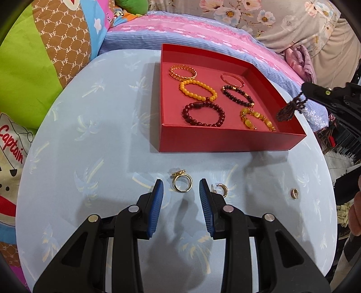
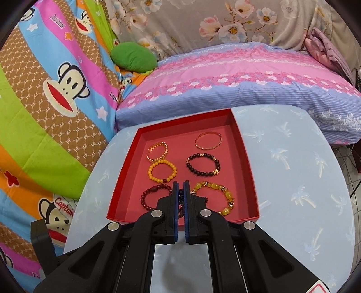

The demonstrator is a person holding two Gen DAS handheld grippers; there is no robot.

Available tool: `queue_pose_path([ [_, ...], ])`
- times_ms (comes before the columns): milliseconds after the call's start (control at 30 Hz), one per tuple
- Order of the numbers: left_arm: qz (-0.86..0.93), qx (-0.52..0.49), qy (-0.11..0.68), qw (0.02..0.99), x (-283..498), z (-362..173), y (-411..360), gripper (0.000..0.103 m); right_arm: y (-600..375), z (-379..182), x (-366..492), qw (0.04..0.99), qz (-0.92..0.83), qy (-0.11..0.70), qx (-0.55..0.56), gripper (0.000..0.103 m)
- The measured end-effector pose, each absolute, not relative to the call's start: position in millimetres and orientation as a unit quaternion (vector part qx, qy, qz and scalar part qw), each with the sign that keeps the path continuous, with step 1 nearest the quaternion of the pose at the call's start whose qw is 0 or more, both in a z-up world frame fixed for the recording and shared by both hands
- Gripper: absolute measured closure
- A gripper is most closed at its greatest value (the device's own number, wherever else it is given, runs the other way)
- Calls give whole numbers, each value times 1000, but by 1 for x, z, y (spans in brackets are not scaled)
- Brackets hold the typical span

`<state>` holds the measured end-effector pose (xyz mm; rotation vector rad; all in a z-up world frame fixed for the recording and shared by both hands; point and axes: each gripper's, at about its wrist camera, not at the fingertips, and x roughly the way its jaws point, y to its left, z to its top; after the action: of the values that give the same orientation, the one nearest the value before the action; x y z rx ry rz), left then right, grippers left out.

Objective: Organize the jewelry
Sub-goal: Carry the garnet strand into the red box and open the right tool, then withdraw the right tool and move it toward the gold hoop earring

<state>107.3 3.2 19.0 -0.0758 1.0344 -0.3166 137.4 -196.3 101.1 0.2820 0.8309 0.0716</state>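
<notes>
A red tray (image 1: 232, 140) on the pale blue table holds several bracelets, among them a yellow bead one (image 1: 198, 90) and a dark red bead one (image 1: 204, 113). My left gripper (image 1: 181, 188) is open low over the table, its jaws either side of a gold ring (image 1: 182, 183). A gold earring (image 1: 222, 189) lies just right of its right finger, another (image 1: 295, 193) farther right. My right gripper (image 2: 180, 183) is shut on a dark bead bracelet (image 1: 290, 109), which hangs above the tray's near right corner. The tray also shows in the right wrist view (image 2: 185, 219).
The round table (image 1: 90, 157) stands against a bed with a pink and blue pillow (image 2: 237, 76) behind the tray and a bright cartoon quilt (image 2: 45, 101) on the left. A floral cloth (image 2: 203, 20) hangs at the back.
</notes>
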Motion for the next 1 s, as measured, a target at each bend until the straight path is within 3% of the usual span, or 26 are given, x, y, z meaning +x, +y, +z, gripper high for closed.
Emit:
queue_pose_path([
  [233,-148,-37,500,853,114,13,3,71,-186,90,157,903,40,404,144,91],
  [533,-154,-31,497,853,119,7,-5,72,-190,89,148,902,37,402,152,90],
  [567,-157,-31,496,853,120,7,-6,73,-190,89,146,902,36,402,152,90],
  [667,-168,-31,498,850,122,6,-11,90,-190,89,143,902,36,403,150,90],
  [1000,-201,-34,471,859,108,33,-18,91,-192,82,133,899,35,409,151,90],
])
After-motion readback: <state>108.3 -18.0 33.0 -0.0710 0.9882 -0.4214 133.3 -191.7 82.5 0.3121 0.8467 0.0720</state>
